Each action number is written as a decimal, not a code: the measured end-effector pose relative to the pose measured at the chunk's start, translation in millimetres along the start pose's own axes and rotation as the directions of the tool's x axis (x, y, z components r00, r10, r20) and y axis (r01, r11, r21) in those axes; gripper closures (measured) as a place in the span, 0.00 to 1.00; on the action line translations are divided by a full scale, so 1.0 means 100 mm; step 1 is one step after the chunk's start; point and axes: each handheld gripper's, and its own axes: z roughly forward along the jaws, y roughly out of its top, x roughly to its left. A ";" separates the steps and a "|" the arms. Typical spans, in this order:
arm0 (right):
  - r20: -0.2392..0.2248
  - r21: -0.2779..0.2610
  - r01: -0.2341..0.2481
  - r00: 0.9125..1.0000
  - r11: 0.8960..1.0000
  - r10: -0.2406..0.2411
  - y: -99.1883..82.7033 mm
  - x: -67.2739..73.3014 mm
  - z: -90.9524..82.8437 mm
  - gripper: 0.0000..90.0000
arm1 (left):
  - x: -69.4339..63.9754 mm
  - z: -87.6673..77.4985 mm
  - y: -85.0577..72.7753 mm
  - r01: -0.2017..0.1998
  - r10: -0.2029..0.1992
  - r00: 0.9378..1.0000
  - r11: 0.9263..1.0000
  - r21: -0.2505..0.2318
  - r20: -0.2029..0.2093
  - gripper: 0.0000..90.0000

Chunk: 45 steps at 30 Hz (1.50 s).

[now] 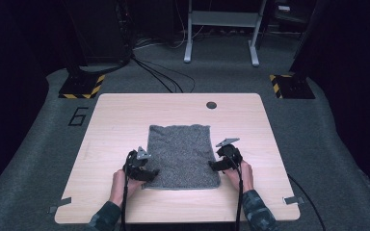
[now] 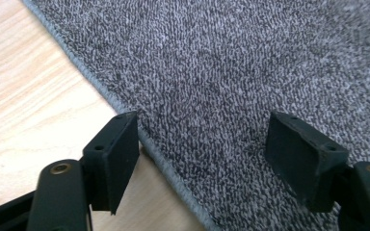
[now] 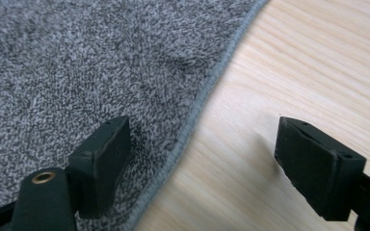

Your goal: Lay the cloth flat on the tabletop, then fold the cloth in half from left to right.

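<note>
Towel [image 1: 182, 155] lies flat mid-worktop [image 1: 125, 110]; left claw [image 1: 148, 173] stands wide astride its near-left hem, gripping nothing; right claw [image 1: 214, 165] wide astride the right hem, likewise empty; soft, limp, light cloth, probably best pinched at those hemmed edges

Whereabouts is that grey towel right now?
In the high view the grey towel lies flat on the near middle of the wooden table, between the left hand-held gripper and the right hand-held gripper.
</note>
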 end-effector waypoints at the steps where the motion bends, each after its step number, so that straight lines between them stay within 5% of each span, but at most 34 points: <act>1: 0.008 0.003 -0.004 1.000 1.000 0.004 -0.04 -0.01 -0.03 0.22 | 0.00 -0.02 -0.03 0.000 0.000 1.000 1.000 -0.003 0.006 0.31; 13: -0.011 -0.005 -0.015 1.000 1.000 0.015 -0.22 0.00 -0.15 0.21 | -0.19 -0.08 -0.12 -0.020 0.020 1.000 1.000 0.005 0.019 0.23; 23: -0.012 -0.011 -0.027 1.000 1.000 0.027 -0.28 0.06 -0.19 0.19 | -0.16 -0.07 -0.09 -0.016 0.016 1.000 1.000 0.020 0.016 0.17; 26: -0.006 -0.022 -0.026 1.000 0.999 0.026 -0.29 0.07 -0.26 0.15 | -0.07 -0.17 -0.10 0.016 -0.015 1.000 0.998 -0.054 0.028 0.14; 31: -0.019 -0.053 -0.023 1.000 0.998 0.022 -0.24 0.10 -0.38 0.15 | 0.07 -0.25 -0.05 0.066 -0.064 0.998 0.994 -0.082 0.028 0.11; 37: -0.064 -0.061 0.012 0.998 0.998 -0.016 -0.12 0.30 -0.43 0.14 | 0.32 -0.29 0.08 0.120 -0.118 0.993 0.984 -0.132 0.022 0.08; 45: -0.108 -0.085 0.059 0.992 0.995 -0.068 -0.02 0.56 -0.40 0.14 | 0.57 -0.18 0.21 0.167 -0.165 0.986 0.979 -0.118 0.028 0.06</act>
